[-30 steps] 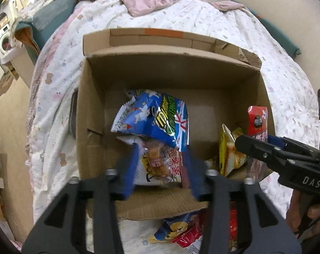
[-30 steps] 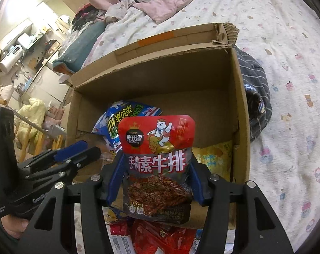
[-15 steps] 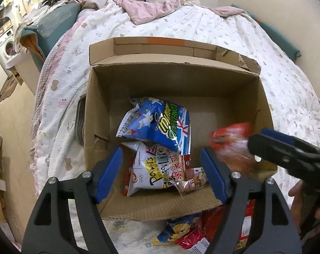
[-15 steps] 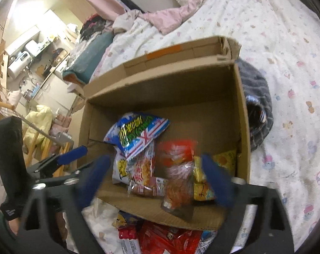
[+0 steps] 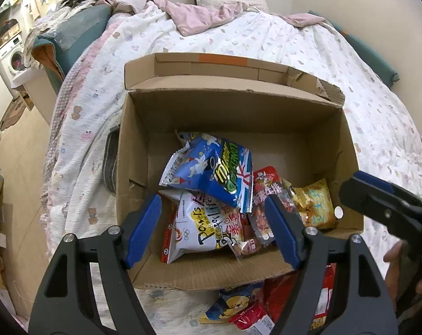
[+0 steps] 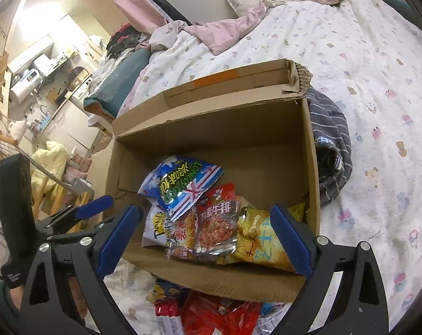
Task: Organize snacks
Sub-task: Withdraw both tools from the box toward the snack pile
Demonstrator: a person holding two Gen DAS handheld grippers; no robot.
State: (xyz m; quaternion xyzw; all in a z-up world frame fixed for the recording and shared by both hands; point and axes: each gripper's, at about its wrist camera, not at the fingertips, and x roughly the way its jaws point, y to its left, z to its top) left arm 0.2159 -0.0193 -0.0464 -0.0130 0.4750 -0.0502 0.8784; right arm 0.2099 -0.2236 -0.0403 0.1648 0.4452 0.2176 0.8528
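An open cardboard box (image 5: 233, 111) (image 6: 211, 128) stands on the bed and holds several snack packets. A blue chip bag (image 5: 211, 170) (image 6: 183, 184) lies on top, a white packet (image 5: 199, 226) under it. A red packet (image 5: 266, 192) (image 6: 216, 223) lies in the middle and a yellow packet (image 5: 314, 203) (image 6: 264, 240) at the right. My left gripper (image 5: 213, 229) is open and empty above the box's near wall. My right gripper (image 6: 205, 237) is open and empty over the box's near edge, and its finger (image 5: 378, 198) shows at the right of the left wrist view.
More loose snack packets (image 5: 253, 307) (image 6: 211, 315) lie on the bedsheet in front of the box. A striped dark cloth (image 6: 331, 145) lies against the box's right side. The bed's left edge drops to the floor (image 5: 18, 167).
My right gripper has opened and the red packet has dropped into the box. My left gripper has opened, let go of its packet and pulled back a little.
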